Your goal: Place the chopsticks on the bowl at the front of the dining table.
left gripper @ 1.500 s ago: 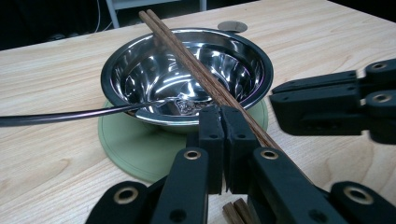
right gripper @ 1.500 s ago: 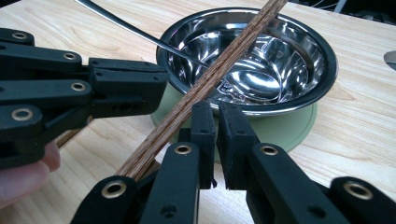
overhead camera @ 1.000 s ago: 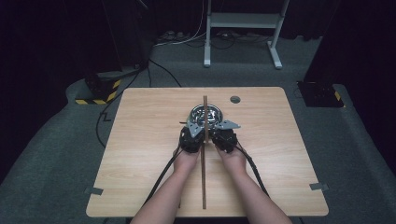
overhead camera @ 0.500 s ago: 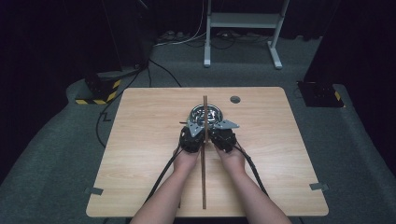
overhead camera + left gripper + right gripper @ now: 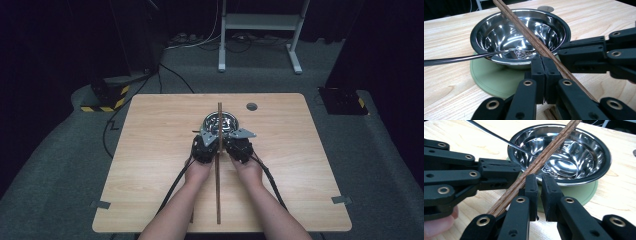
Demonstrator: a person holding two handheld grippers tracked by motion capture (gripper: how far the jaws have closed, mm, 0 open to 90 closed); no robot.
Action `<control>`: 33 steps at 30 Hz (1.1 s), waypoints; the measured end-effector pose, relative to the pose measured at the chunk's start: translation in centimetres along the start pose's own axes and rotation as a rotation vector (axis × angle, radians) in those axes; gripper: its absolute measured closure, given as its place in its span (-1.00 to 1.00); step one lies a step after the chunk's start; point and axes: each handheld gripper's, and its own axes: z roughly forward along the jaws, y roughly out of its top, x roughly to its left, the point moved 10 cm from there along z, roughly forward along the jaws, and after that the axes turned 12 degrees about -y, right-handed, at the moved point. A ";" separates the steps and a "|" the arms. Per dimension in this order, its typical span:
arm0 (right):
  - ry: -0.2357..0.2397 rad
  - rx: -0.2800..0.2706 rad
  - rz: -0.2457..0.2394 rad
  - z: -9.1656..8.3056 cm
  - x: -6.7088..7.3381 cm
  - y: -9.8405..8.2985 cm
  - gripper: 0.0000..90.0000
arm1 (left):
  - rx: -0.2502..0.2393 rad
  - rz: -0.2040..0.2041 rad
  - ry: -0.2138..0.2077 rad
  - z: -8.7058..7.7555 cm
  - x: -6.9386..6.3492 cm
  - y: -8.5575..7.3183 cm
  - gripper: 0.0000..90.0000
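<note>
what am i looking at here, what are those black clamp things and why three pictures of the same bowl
A person sits at a wooden table and holds a hand tool in each hand: the left gripper and the right gripper. Each has two black fingers that squeeze together like tongs. Both are shut, side by side, with nothing between the fingers.

The wide picture comes from a fixed camera above the table. The two close-ups come from small cameras riding on each gripper, looking along its fingers.

On the table, a shiny metal bowl stands on a round green mat. A long wooden stick runs down the middle of the table, across the bowl and between the two grippers. A thin dark rod reaches into the bowl from the side; what it belongs to is unclear.
</note>
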 end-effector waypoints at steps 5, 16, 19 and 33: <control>-0.004 -0.005 0.005 -0.4 -0.5 0.2 0.82 | -0.013 -0.001 0.003 -0.6 0.1 0.1 0.94; -0.009 -0.018 0.008 -2.1 -0.6 -0.2 0.69 | -0.032 -0.008 0.016 -3.9 0.6 -0.7 0.79; -0.012 -0.016 -0.001 -2.8 -0.9 -0.5 0.68 | -0.038 -0.012 0.014 -5.2 0.9 -1.0 0.73; -0.044 0.014 0.034 -6.6 -4.0 -4.3 0.56 | -0.023 -0.063 0.056 -11.4 4.3 -4.9 0.36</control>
